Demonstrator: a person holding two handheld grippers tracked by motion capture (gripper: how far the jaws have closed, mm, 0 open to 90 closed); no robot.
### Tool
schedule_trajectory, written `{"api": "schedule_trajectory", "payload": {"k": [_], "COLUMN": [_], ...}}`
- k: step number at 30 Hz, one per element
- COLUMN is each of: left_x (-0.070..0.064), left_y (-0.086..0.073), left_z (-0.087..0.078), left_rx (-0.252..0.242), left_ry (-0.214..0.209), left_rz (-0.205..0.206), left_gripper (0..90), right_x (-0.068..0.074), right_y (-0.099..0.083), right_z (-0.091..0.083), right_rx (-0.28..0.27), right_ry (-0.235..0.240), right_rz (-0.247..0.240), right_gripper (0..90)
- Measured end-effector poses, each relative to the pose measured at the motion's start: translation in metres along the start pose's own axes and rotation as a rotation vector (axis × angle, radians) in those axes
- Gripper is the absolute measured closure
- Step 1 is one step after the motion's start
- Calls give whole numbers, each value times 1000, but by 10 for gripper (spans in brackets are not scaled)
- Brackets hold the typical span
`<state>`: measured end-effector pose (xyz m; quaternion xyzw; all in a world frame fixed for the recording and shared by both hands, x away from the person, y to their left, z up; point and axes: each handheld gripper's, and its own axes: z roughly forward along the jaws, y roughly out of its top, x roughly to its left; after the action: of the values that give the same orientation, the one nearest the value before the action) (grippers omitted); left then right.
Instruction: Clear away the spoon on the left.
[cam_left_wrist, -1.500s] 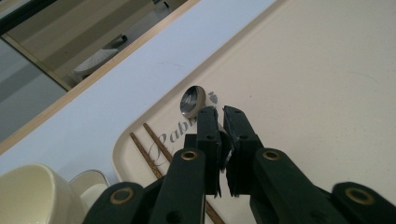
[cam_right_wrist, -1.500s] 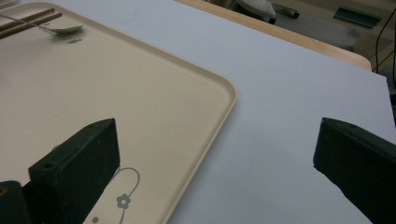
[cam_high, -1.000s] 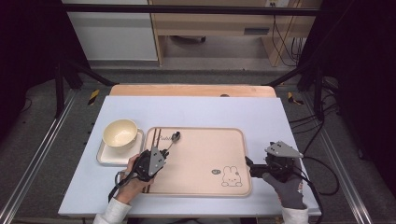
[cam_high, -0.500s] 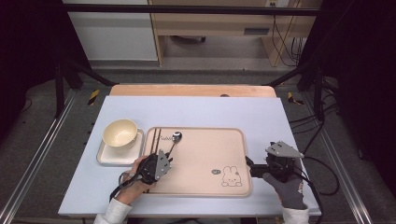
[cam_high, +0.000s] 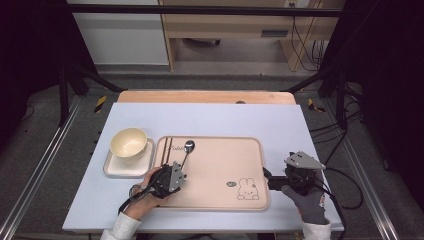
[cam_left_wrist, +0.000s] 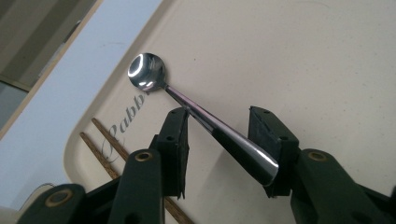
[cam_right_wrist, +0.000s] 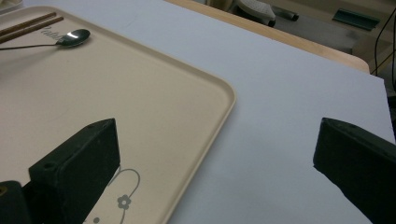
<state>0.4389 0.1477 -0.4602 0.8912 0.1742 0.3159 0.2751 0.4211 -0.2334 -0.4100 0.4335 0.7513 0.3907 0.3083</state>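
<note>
Straddling the spoon (cam_left_wrist: 205, 122) handle, left gripper (cam_left_wrist: 219, 135) jaws open, spoon flat on tray (cam_high: 220, 185), bowl end far, beside chopsticks (cam_left_wrist: 105, 140). Probably a pick-up: centre handle, close squarely so the tapered metal won't slip. Right gripper (cam_right_wrist: 210, 163) open, idle over tray's right edge.

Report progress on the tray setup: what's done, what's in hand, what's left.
Done: the brown wooden chopsticks lie on the beige rabbit-print tray; the cream bowl sits on its white square plate. In hand: the left gripper, open, straddles the shiny metal spoon. Left: closing on it; the open right gripper holds nothing.
</note>
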Motion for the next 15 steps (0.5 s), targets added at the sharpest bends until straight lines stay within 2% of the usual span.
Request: {"api": "schedule_trajectory", "payload": {"k": [8, 15], "left_x": [-1, -1], "left_y": [-2, -3], "left_z": [4, 1], "left_rx": [39, 39], "left_ry": [-34, -58], "left_rz": [-19, -32], "left_gripper": [494, 441], "right_x": [0, 0], "right_y": [0, 0], "right_z": [-1, -1], "right_rx": [-2, -3], "right_ry": [0, 0], "right_rz": [0, 4], "right_gripper": [7, 7]}}
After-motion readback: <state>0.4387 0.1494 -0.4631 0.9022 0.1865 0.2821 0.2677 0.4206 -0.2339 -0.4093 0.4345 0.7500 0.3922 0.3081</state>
